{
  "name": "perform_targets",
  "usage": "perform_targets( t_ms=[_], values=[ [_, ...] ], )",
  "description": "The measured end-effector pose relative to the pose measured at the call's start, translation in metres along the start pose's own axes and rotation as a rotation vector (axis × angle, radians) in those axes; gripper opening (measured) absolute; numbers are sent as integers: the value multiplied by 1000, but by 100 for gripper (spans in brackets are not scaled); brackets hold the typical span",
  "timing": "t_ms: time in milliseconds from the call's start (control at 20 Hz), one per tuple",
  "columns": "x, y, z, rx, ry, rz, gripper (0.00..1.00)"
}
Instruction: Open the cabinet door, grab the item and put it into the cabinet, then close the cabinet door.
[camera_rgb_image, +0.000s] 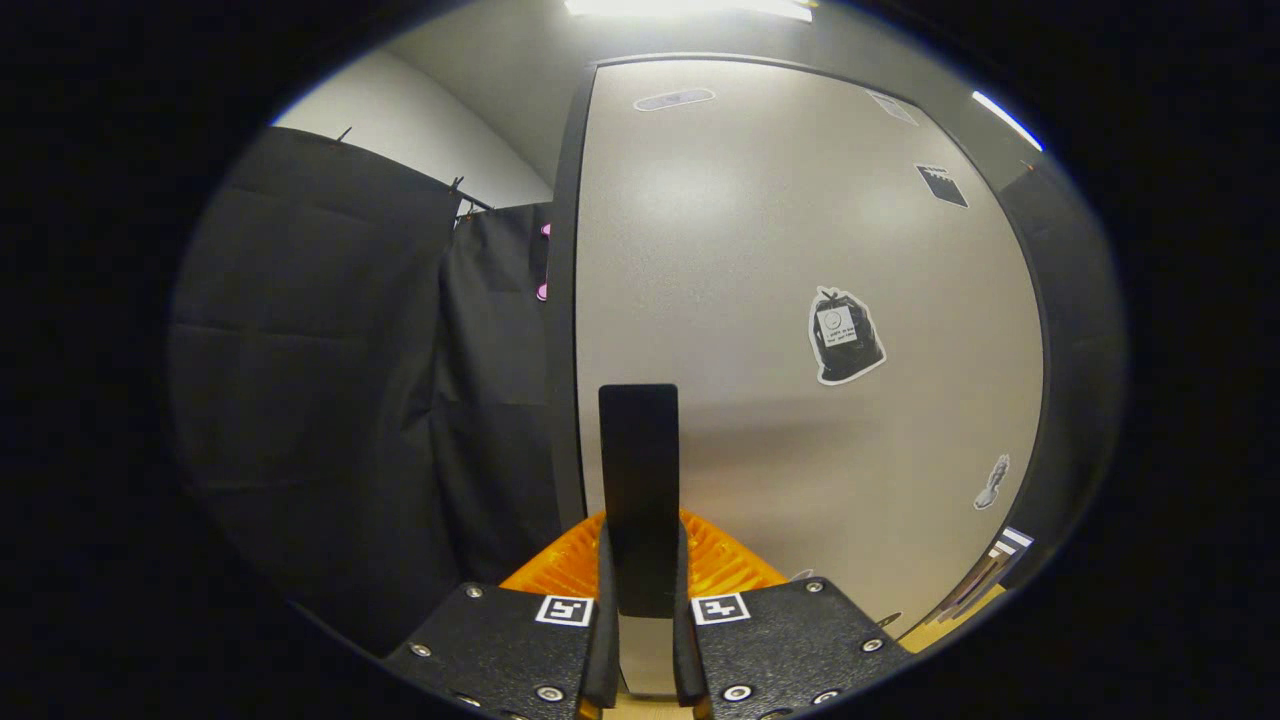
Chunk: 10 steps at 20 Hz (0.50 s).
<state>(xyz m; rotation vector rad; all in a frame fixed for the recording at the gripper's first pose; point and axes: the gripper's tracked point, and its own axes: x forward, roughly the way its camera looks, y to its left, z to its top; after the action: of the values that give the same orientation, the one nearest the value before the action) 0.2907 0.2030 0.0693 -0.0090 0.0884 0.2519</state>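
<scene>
A: Where's the handle?
B: Door handle (638, 480) at twelve o'clock, clamped in the tool (640, 600).
A: Advice?
B: Swing the cabinet door (780, 300) along its hinge arc; don't twist.

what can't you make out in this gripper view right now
- Inside of the pale grey cabinet door: hidden, the door faces the camera.
- The item to put away: cannot be told.
- Print on the black bag-shaped sticker: too small.
- Small grey sticker near the door's far edge: too small and warped.
- Lower end of the black upright handle: covered by the gripper, whose fingers close on it.
</scene>
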Motion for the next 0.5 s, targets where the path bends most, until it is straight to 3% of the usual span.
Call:
perform_targets(
  t_ms=[500],
  values=[
    [-61,6,12,7,44,129,19]
  ],
)
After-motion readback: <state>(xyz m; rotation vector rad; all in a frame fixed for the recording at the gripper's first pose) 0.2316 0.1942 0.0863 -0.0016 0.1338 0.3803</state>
